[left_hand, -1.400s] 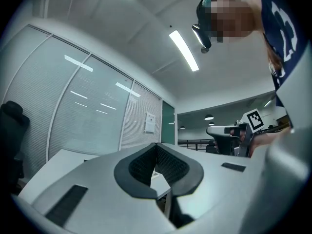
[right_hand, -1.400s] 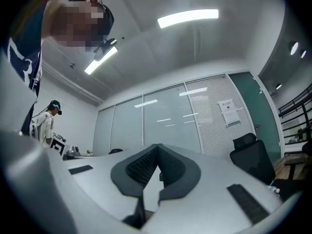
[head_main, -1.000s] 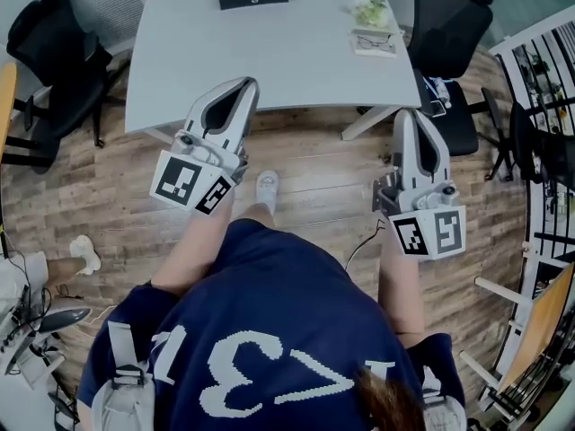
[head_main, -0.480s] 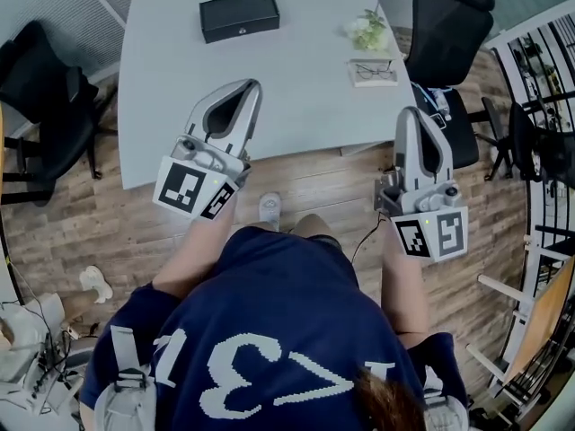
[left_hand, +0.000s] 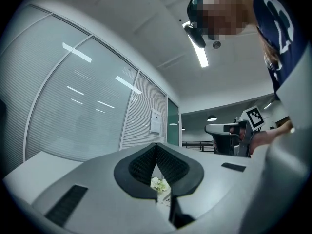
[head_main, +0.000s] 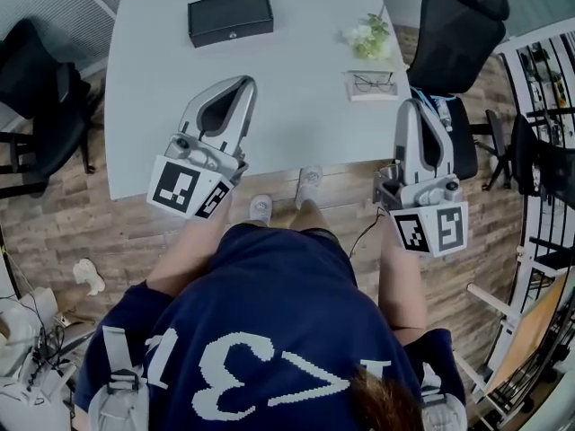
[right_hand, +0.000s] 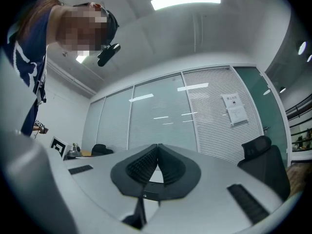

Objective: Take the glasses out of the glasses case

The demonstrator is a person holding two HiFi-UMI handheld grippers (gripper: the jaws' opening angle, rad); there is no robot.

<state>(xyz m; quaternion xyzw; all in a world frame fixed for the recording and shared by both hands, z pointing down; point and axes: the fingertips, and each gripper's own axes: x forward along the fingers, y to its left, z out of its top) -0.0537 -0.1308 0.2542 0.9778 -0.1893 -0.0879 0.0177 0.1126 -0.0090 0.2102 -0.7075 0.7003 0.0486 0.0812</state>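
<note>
A black glasses case lies shut on the far part of the white table. My left gripper hangs over the table's near part, well short of the case, with its jaws shut on nothing. In the left gripper view its tips meet. My right gripper is at the table's near right edge, shut and empty; its tips touch too. The case does not show in either gripper view.
A small bunch of white flowers and a pair of glasses on a white pad sit at the table's right side. Black office chairs stand at right and left. Wooden floor lies below, with a person's feet at the table's edge.
The table has come nearer in the head view. Both grippers moved forward, from over the floor to the table's near edge. Their jaws stayed shut.
</note>
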